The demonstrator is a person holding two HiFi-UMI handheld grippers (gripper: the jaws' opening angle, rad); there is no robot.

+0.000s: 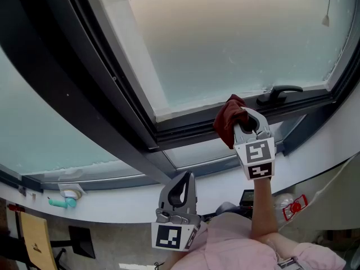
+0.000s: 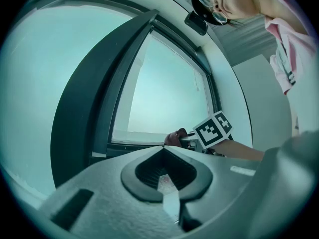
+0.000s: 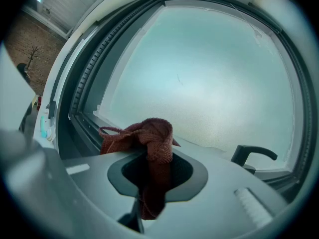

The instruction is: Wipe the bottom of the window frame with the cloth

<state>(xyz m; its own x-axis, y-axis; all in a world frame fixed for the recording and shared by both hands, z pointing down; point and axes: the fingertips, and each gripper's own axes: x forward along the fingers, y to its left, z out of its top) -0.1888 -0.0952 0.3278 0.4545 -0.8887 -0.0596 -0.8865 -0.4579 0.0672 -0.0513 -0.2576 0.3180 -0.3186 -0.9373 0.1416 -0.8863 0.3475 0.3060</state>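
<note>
While the right gripper (image 1: 246, 116) is up at the window, its jaws are clamped on the cloth (image 1: 226, 122), a dark red bundle. The right gripper view shows this plainly: the cloth (image 3: 149, 139) is pinched between the jaws and bunches out past their tips toward the glass.

In the head view the bundle sits over the bottom of the window frame (image 1: 191, 129). It looks to be against the dark rail or just off it. I can't tell if it actually touches.

The key relation is that the rail's long axis runs left to right across the head view, rising a little toward the right. The cloth hangs on the left side of the jaws, and the window handle (image 1: 279, 93) is near on their right. The longer bare run of rail therefore lies to the left of the cloth, so my guess is the wipe should travel along that axis, with the cloth pressed down onto the rail.

The left gripper (image 1: 183, 180) is low, near the person's chest, and well apart from the frame. Its jaws are together with nothing between them, as the left gripper view shows. The right gripper is clearly the nearer one and has the cloth. The left has no part in this step.
</note>
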